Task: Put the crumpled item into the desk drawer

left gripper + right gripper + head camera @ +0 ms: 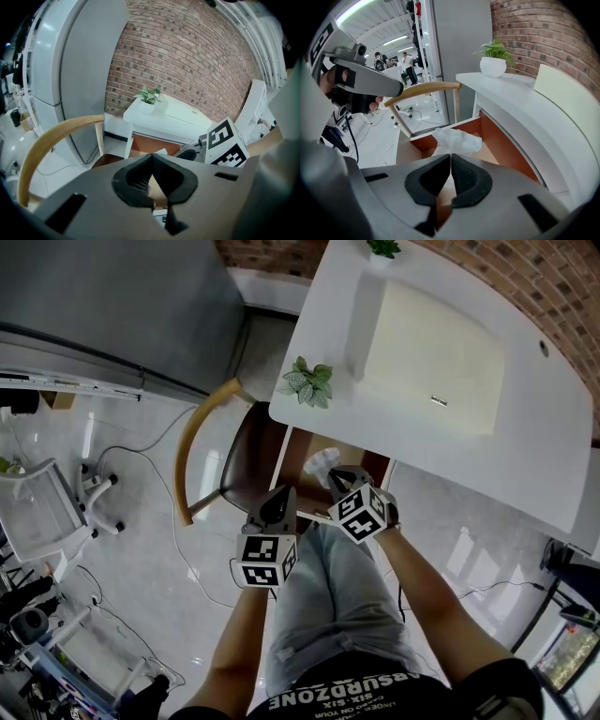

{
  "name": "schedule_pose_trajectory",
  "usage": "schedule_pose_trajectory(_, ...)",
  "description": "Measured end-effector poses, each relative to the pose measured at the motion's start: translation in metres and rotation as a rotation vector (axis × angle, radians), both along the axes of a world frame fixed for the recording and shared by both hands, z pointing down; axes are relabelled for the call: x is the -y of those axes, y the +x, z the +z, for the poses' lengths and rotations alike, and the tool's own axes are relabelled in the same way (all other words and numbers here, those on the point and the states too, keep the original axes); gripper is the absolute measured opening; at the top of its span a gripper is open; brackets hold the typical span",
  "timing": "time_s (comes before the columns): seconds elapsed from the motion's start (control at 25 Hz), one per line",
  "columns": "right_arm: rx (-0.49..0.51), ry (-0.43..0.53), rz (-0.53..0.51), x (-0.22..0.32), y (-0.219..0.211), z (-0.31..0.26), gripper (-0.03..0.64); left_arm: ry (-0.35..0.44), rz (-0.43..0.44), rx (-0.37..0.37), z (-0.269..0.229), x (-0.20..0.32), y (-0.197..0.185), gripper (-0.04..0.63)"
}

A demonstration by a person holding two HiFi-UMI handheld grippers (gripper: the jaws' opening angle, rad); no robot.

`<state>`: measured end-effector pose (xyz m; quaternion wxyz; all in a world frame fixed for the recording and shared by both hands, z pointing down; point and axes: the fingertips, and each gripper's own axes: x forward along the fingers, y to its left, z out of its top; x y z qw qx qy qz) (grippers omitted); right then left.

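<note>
White crumpled item (457, 139) hangs pinched by the right gripper (450, 155) over the open drawer (506, 150), ready for dropping (left gripper (151, 155) pressed together, empty).

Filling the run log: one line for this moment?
right tool: shut on crumpled white item | position: at open desk drawer | left tool: shut, empty

Plant (307, 382) on desk (525, 427), drawer (298, 454) beneath
</note>
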<state>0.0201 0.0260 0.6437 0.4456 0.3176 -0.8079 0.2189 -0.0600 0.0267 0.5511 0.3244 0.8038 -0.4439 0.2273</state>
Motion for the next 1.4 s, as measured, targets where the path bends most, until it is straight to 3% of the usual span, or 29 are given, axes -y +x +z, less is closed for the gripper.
schedule_pose_trajectory(1.4,-0.09,-0.098,-0.109,0.002,-0.007,0.061,0.002,-0.032,-0.042,-0.004,0.022,0.014,-0.006,0.003)
